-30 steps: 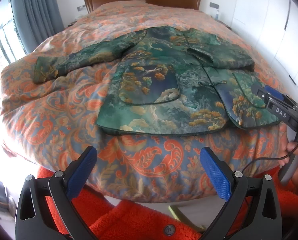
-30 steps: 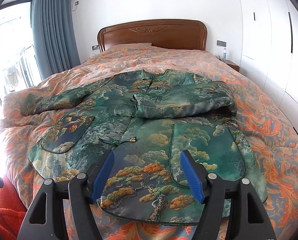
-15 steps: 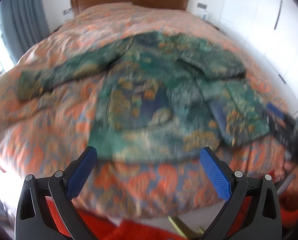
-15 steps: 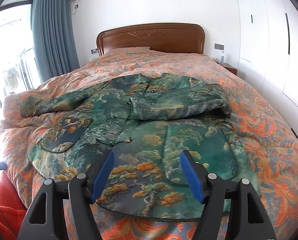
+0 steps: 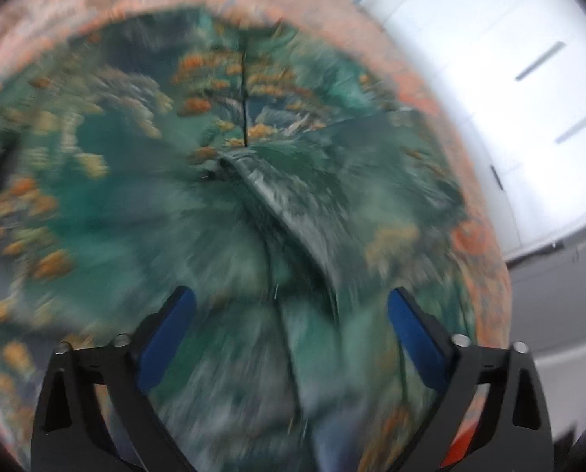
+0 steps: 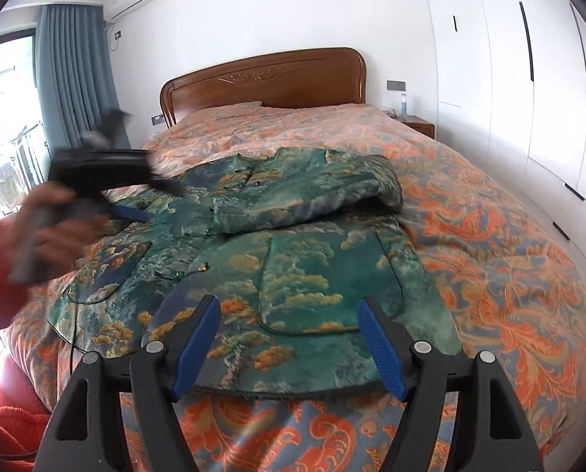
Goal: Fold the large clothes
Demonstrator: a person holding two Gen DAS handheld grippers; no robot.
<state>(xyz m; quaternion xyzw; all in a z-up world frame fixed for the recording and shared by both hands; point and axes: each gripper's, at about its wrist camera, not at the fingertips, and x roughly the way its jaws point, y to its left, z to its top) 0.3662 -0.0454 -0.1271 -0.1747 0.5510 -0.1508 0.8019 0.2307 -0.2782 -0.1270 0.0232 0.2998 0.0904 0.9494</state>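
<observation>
We have the quilted, glossy green jacket lying flat near the foot edge of the bed, one sleeve already folded across its chest, so our left claw comes in over the cloth narrowing on nothing, while our right claw, widening slightly, hovers spread and empty above the hem.

The left tongs, jaws closing with nothing gripped, hang over the blurred green jacket.
</observation>
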